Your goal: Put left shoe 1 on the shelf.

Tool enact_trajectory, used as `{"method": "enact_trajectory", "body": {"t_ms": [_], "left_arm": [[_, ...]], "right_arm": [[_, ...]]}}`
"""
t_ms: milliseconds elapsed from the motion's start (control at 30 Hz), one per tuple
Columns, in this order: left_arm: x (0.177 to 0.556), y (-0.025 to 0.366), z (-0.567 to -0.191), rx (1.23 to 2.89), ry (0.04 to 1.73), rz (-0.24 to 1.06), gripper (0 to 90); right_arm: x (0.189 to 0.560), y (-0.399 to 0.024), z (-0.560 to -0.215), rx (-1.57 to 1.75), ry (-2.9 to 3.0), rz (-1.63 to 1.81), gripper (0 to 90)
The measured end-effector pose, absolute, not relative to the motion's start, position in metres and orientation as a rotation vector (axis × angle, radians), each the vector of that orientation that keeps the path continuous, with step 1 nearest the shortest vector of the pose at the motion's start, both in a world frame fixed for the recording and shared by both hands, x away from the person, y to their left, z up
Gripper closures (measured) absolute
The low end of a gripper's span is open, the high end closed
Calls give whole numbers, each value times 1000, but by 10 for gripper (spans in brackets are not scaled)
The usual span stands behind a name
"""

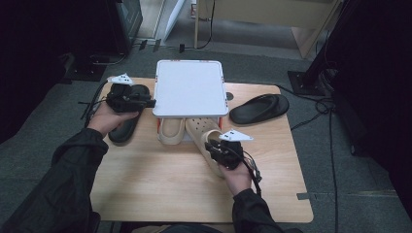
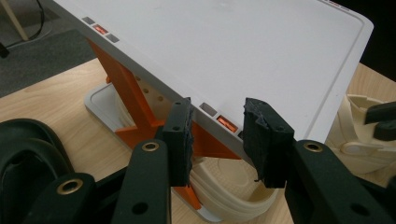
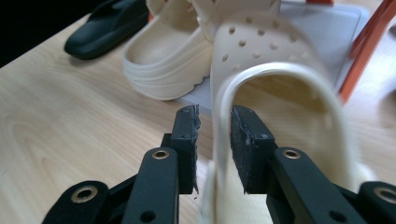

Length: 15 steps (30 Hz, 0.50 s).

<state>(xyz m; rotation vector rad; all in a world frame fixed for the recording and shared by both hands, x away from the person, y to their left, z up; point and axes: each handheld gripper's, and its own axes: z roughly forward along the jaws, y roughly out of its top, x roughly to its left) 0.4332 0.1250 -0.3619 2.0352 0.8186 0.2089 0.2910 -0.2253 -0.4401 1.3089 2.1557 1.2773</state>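
A white two-tier shoe rack [image 1: 190, 87] with orange posts is taken as landmark on the wooden table [image 1: 160, 184]. At its front right corner, a cream perforated clog [image 1: 208, 138] is seen half under the rack's top, heel outward; its heel strap [image 3: 224, 112] is straddled by the right gripper [image 1: 217, 145], whose jaws are parted a little, the strap loose between the pads. A second cream clog [image 1: 171, 130] is tucked beneath the rack. Left of the rack, the left gripper [image 1: 145, 103] is held partly open and empty at the rack's edge, above a black slipper [image 1: 124, 130]. Another black slipper [image 1: 259, 108] is lying right of the rack.
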Motion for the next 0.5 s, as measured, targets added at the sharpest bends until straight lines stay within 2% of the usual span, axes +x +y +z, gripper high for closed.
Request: {"method": "enact_trajectory", "body": {"t_ms": [100,300,500], "left_arm": [[433,125,-362,2035,820,211,628],[434,124,-361,2037,821,216,628],[433,124,-361,2038,820,220,628]], "right_arm": [[286,-236,-434,1289,2166,1280,758],[273,-281,-418,1244,2146,1283,710],[274,-323,-429,1295,2097,1212,728]]}}
